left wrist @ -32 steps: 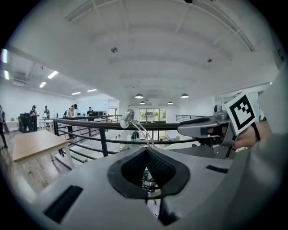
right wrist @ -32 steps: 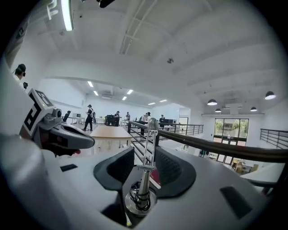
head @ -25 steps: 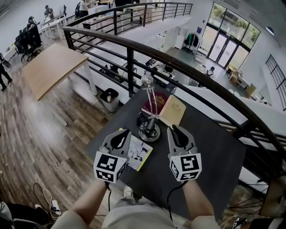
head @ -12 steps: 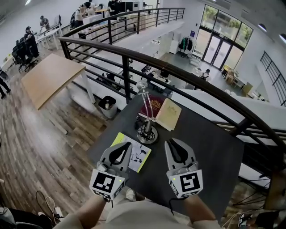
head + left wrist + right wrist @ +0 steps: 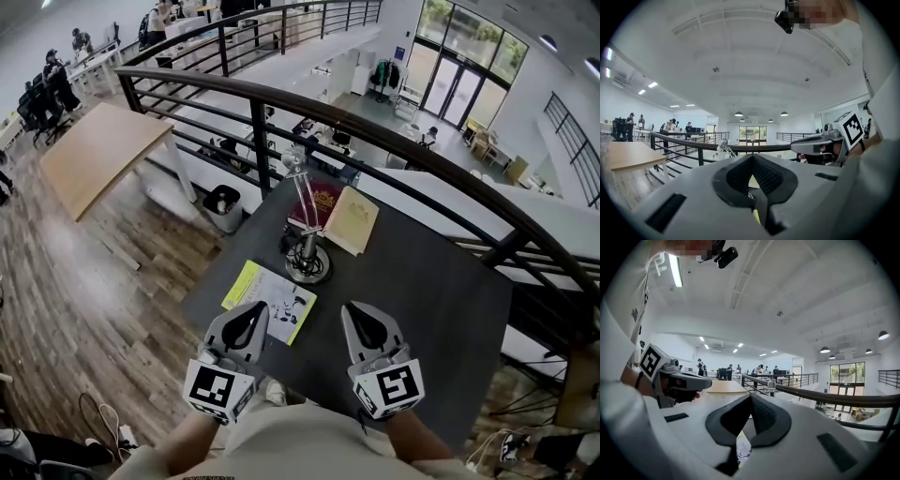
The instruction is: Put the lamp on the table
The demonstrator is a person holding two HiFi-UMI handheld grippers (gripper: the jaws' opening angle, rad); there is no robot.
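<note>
The desk lamp [image 5: 307,255] stands upright on the dark table [image 5: 422,300], its round base near the far left corner and its small head [image 5: 295,159] up by the railing. Both grippers hang over the table's near edge, well short of the lamp. My left gripper [image 5: 253,315] is shut and holds nothing. The jaws of my right gripper [image 5: 358,317] are closing to shut, with nothing between them. In the left gripper view the lamp head [image 5: 724,145] shows beyond the closed jaws. The lamp head [image 5: 772,383] also shows in the right gripper view.
A red book [image 5: 322,200] and a tan notebook [image 5: 352,220] lie behind the lamp. A yellow-edged booklet [image 5: 272,302] lies in front of the left gripper. A black railing [image 5: 375,141] runs behind the table, with a drop beyond. A wooden table [image 5: 94,155] stands left.
Both grippers have drawn back from the lamp's base toward the table's near edge. The lamp stays standing where it was.
</note>
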